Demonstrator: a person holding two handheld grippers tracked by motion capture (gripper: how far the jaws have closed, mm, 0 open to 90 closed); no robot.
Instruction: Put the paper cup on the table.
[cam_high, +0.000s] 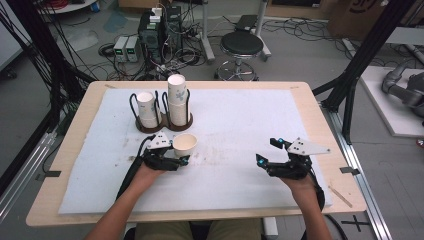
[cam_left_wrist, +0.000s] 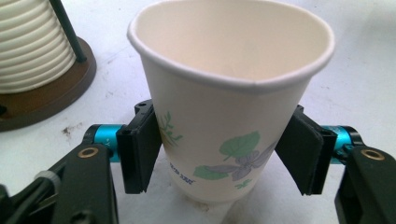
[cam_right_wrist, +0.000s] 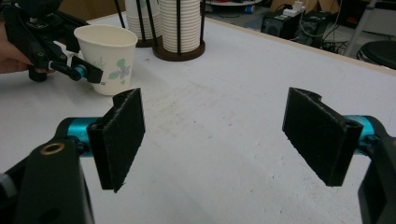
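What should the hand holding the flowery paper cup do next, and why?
Probably lift the white flower-printed paper cup slightly: the left gripper has its black pads against the cup's sides, its rim looks squeezed, and it seems to rest on the white mat.

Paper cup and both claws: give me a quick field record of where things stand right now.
cup: paper cup, upright on the white mat, mouth open, floral print
left claw: left claw with pads pressed on the cup's lower sides
right claw: right claw open, nothing between its pads, over bare mat
holders: two cup holders behind the cup, each with a stack of cups
contact: the cup stands apart from the holders
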